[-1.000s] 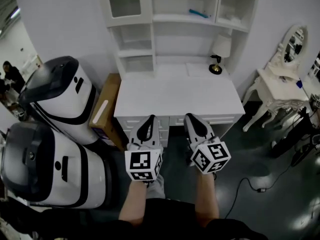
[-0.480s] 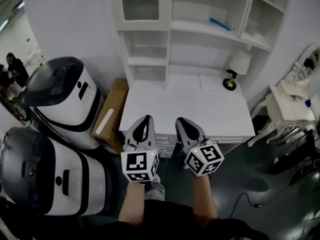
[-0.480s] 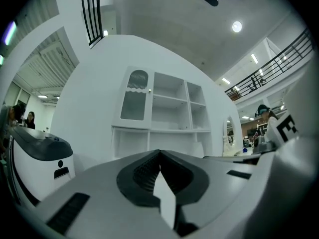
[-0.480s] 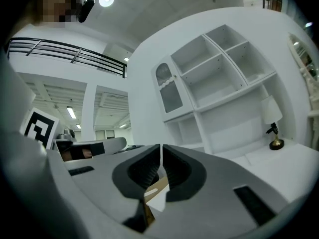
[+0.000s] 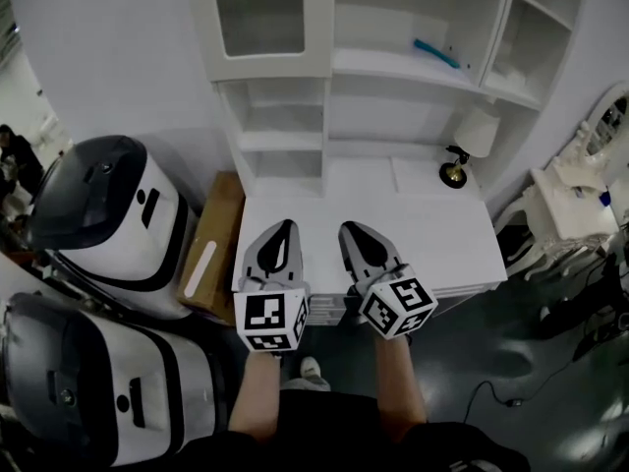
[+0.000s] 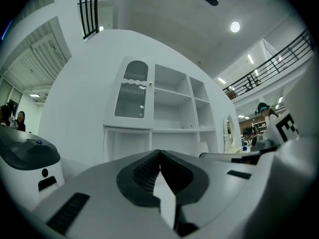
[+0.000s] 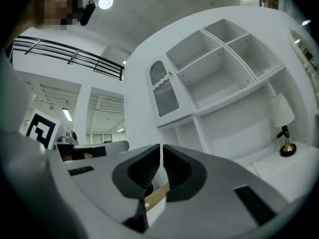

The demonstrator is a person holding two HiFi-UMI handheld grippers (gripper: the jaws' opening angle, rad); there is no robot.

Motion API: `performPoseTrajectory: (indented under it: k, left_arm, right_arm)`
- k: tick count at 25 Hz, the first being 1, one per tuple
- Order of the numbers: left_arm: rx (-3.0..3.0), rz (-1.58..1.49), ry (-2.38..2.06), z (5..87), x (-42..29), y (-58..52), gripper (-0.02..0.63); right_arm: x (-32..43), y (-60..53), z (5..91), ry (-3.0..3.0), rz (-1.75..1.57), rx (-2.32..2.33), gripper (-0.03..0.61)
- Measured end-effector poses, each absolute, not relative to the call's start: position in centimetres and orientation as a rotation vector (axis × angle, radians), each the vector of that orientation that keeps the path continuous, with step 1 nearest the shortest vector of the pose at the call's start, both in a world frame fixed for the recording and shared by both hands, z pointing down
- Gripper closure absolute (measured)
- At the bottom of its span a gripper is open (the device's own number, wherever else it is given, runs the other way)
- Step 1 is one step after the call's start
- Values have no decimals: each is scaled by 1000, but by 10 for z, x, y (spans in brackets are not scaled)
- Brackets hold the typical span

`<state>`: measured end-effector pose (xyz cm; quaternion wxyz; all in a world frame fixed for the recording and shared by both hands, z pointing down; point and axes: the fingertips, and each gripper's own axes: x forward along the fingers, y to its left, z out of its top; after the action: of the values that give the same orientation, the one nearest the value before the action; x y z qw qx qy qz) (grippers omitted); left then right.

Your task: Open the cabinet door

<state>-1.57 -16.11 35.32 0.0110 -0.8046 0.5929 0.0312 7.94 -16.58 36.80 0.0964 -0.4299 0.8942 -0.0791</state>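
I see cabinet door (image 5: 260, 18) at top-left of hutch (image 5: 413, 62), glass pane, shut; well ahead of + above both grippers, no contact. L gripper (image 5: 283, 226) over front of worktop (image 5: 442, 234), fingers pressed together, nothing btwn. R gripper (image 5: 351, 230) just beside it, fingers closed too, empty.

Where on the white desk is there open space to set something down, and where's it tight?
The desk top is bare from the right gripper to its right edge, back to the lamp. The front left is crowded: the left gripper hangs there too. A cardboard box sits left of the desk.
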Motion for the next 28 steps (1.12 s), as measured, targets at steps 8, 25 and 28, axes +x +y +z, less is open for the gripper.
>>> performPoseTrajectory:
  k: [8,25,28]
  left_arm:
    - [-2371,60,1885,345,-52,-200,600]
    - [-2349,103,1931,344,-57,-272,600]
    - [-2350,141,1922,333,-51,-294,600]
  right_arm:
    - [52,-220,349,2679,-112,-1259,557]
    - [47,-302,322,2717,-22,-1154,489]
    - [53,-326,308,2707,12,-1135,475]
